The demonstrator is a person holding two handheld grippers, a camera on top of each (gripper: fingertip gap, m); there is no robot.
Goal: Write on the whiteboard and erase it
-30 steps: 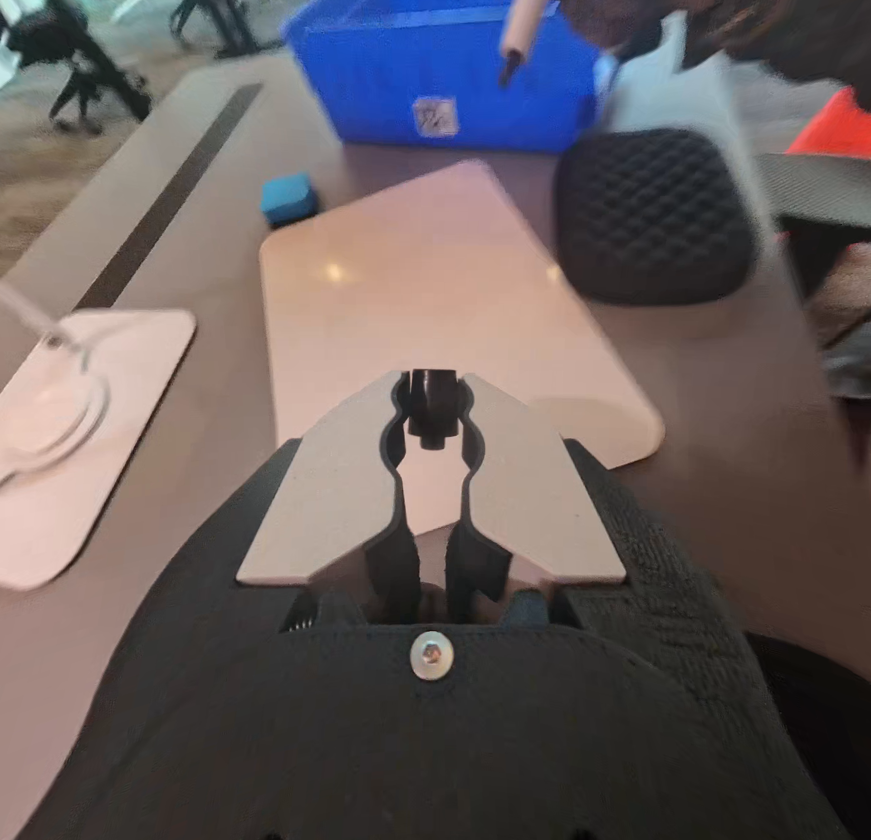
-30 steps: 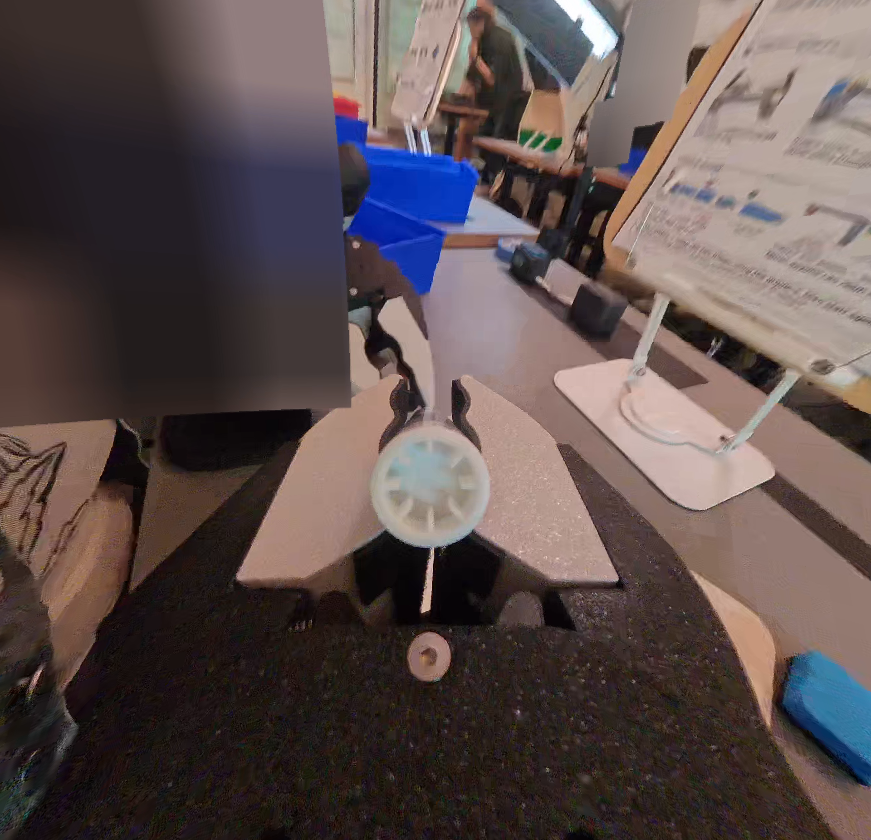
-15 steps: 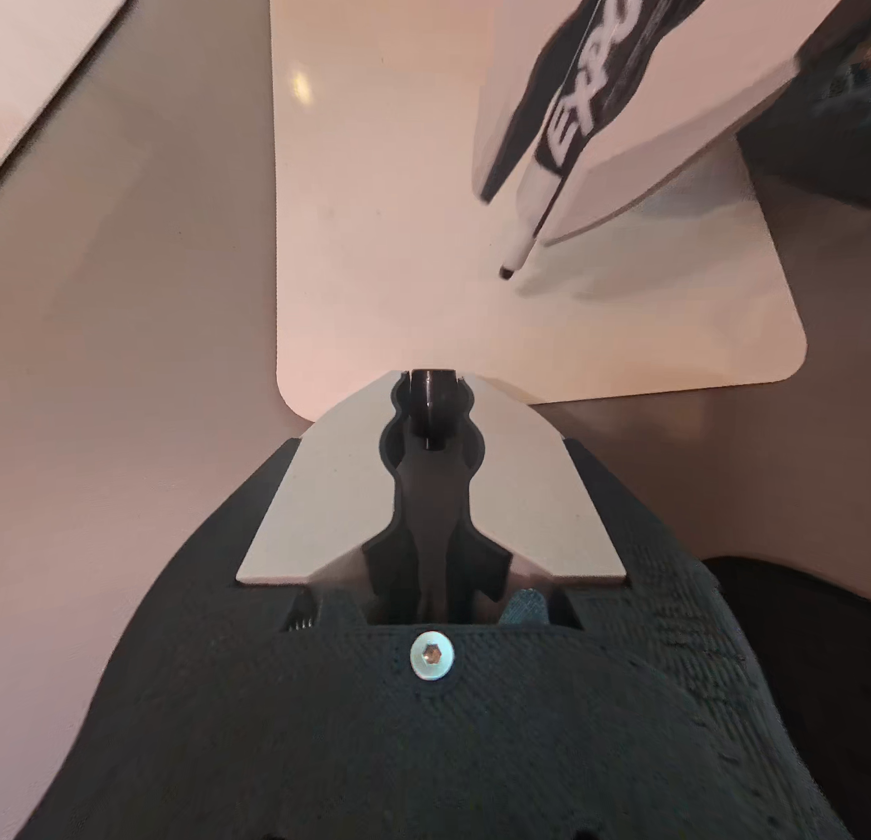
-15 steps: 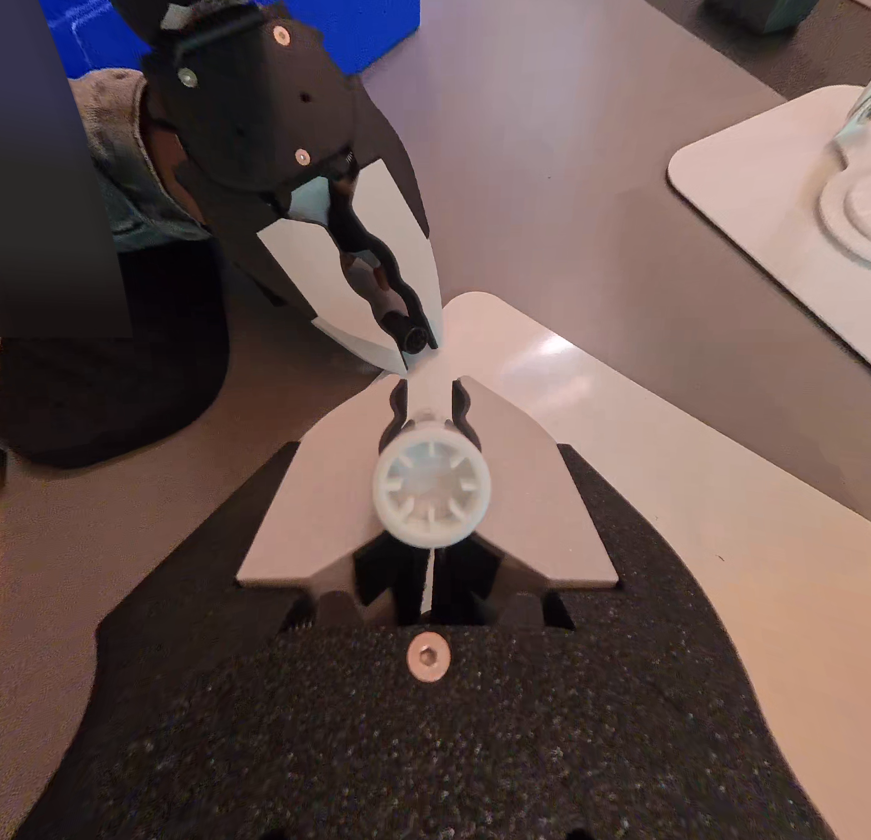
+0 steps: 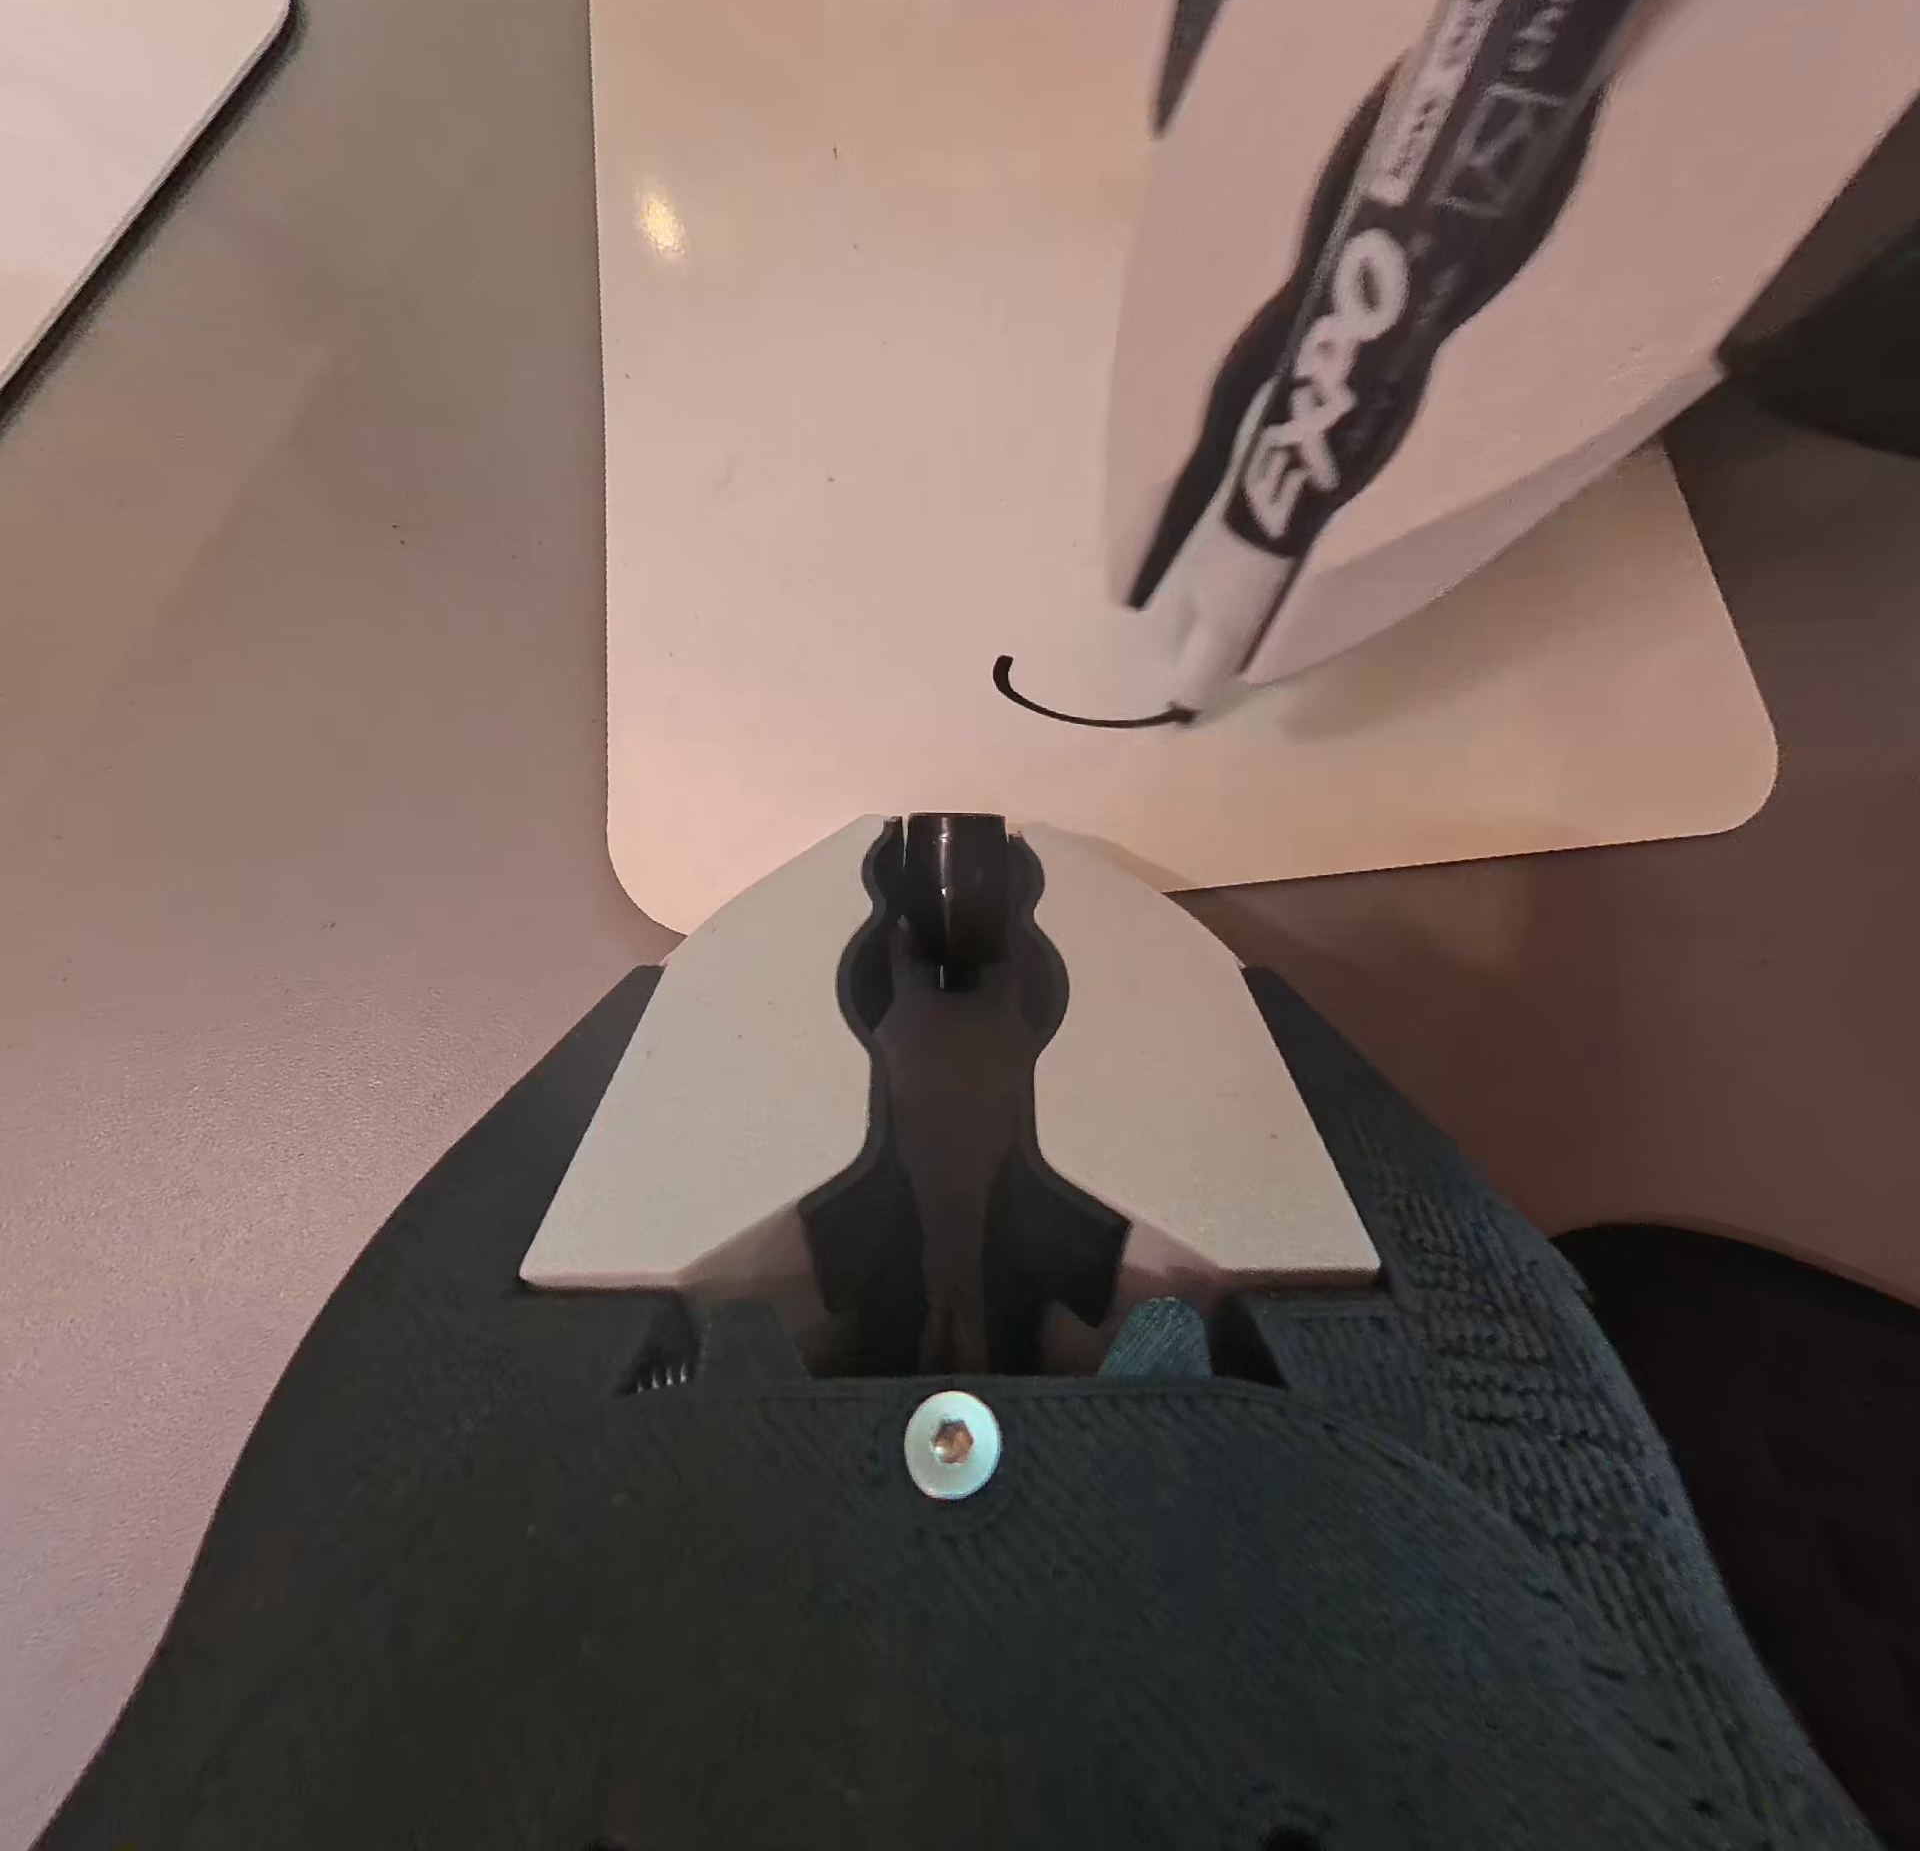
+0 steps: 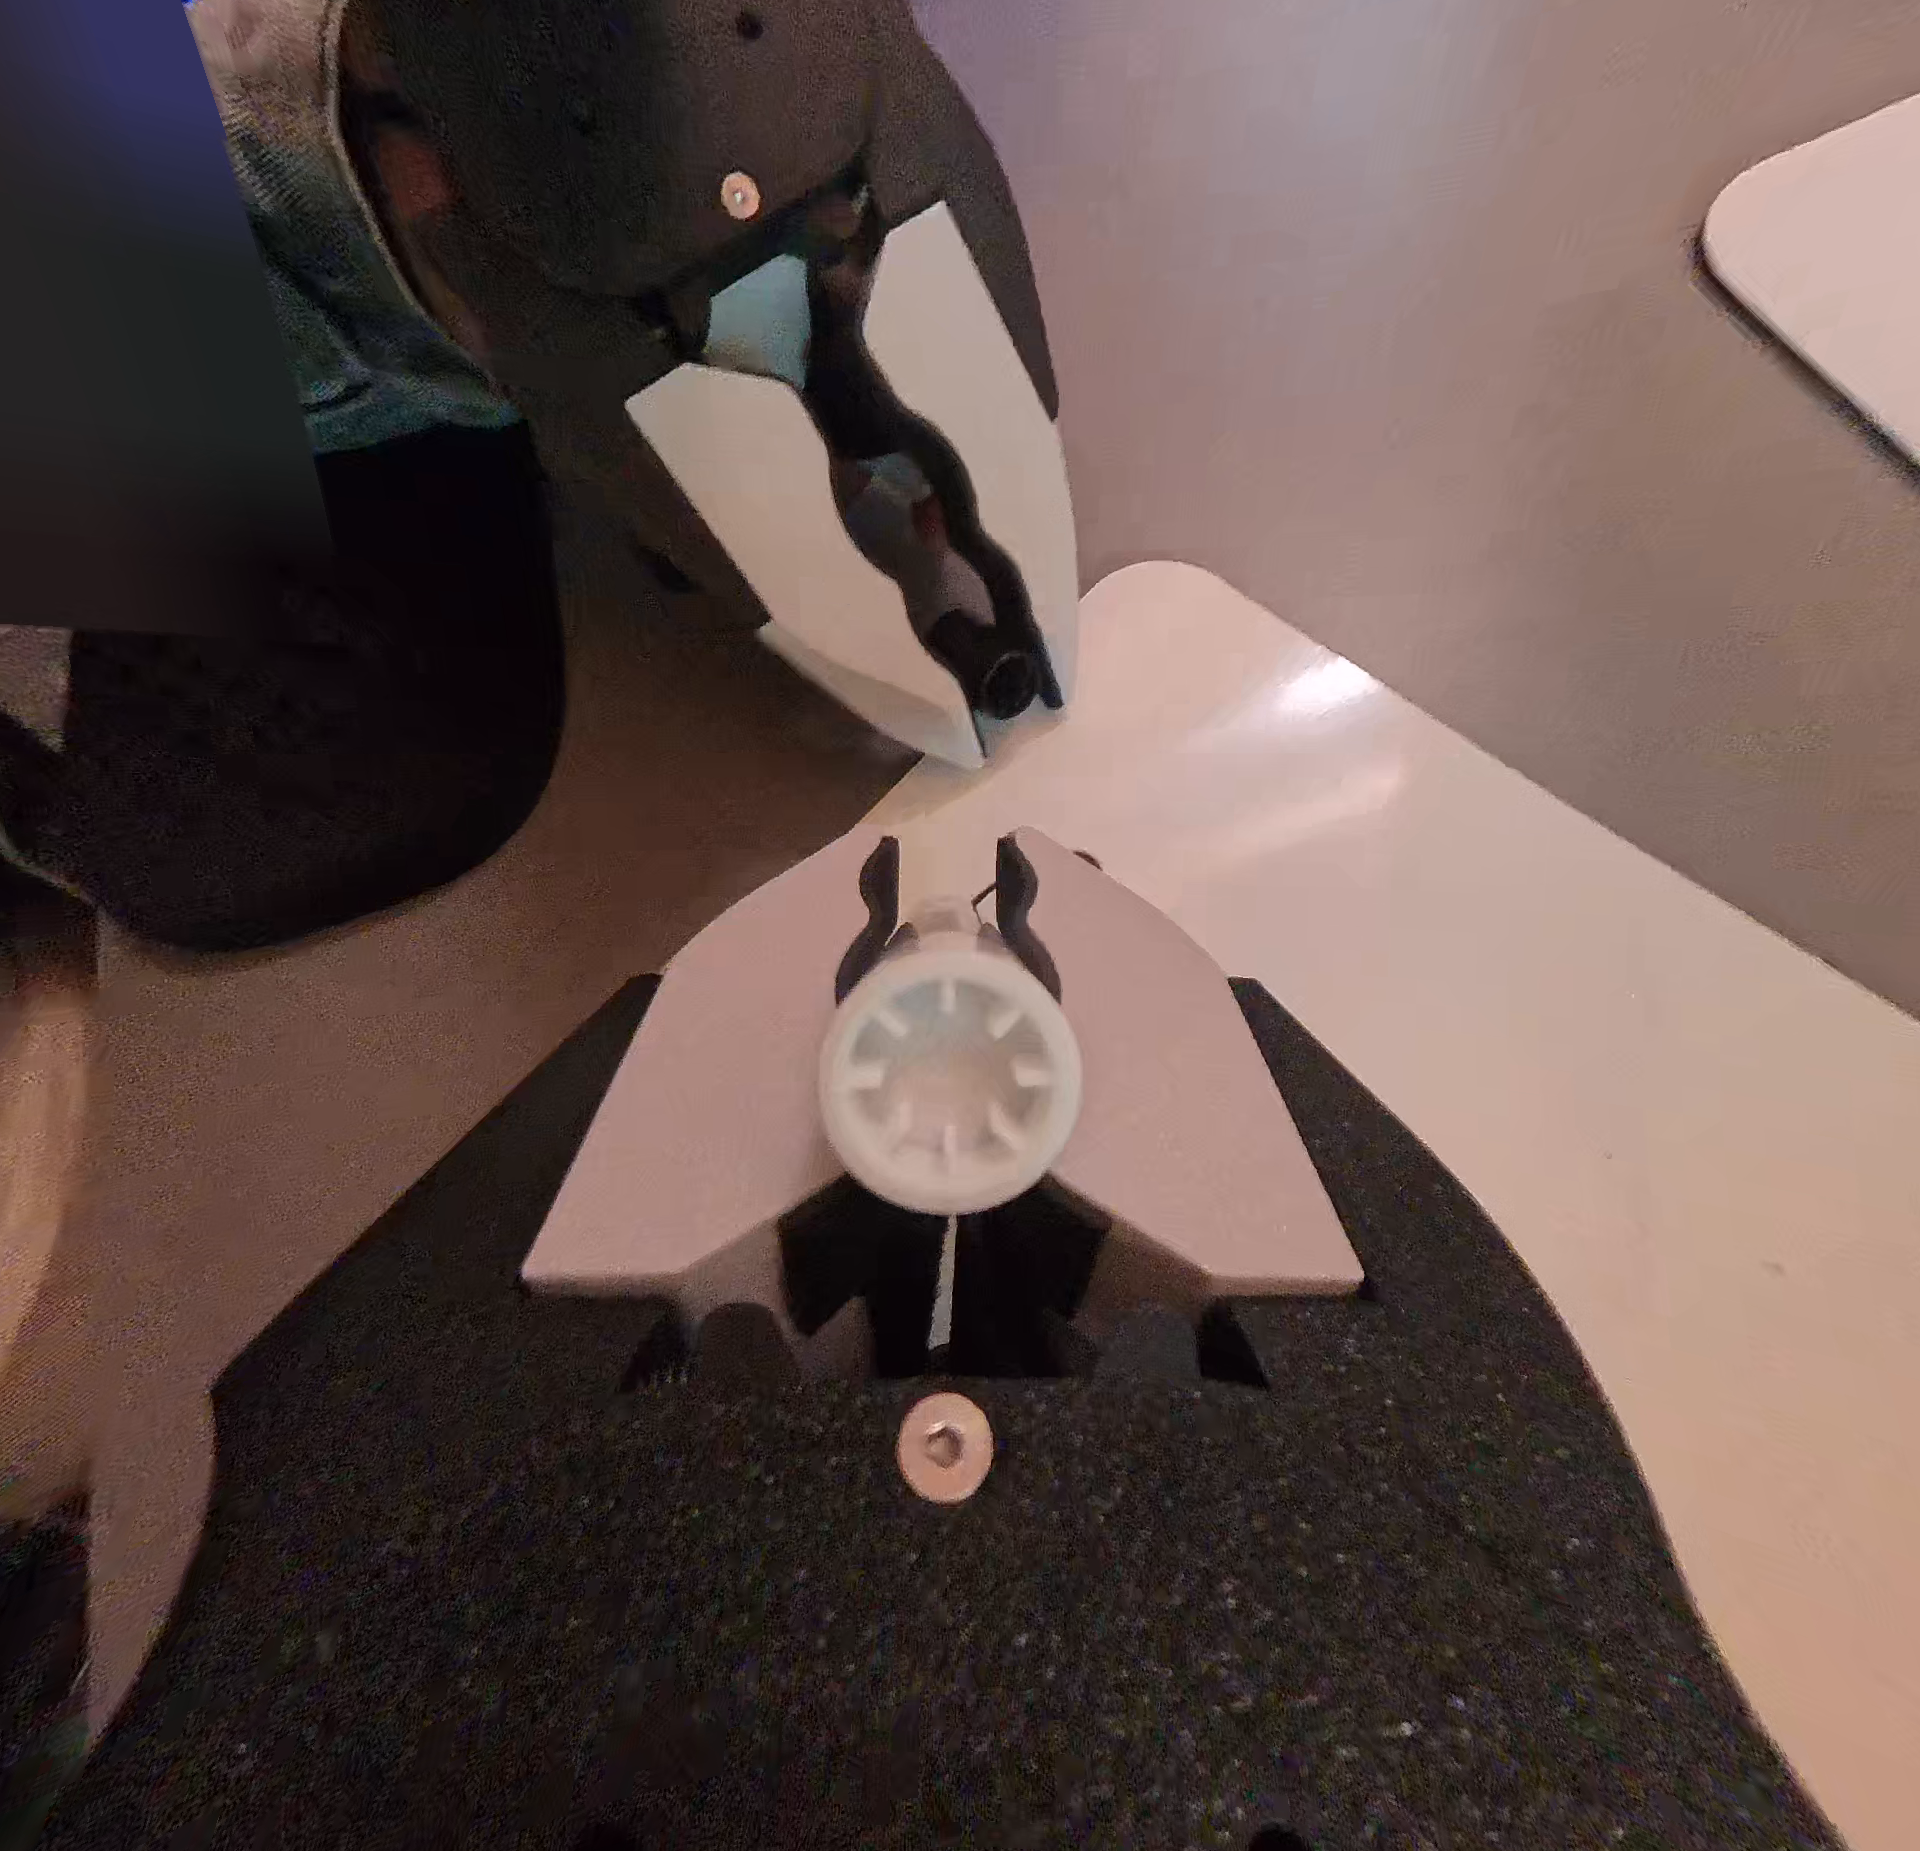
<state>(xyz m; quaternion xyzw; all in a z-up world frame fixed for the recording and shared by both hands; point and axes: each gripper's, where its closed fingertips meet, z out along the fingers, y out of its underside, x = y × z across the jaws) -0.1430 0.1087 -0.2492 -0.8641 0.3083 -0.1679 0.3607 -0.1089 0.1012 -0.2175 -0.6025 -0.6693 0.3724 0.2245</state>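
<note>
While my right tool (image 6: 940,871) clamps the marker (image 5: 1340,347), I keep its tip light on the whiteboard (image 5: 831,399); left tool (image 5: 953,835) grips the cap (image 5: 951,882)

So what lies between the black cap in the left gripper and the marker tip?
Bare whiteboard except the curved black stroke, per the left wrist view.

The whiteboard (image 5: 831,451) is plain white with one curved black line (image 5: 1081,705). The marker (image 5: 1340,367) is white, banded black (tip black too). The table (image 5: 260,658) is brownish-grey.
</note>
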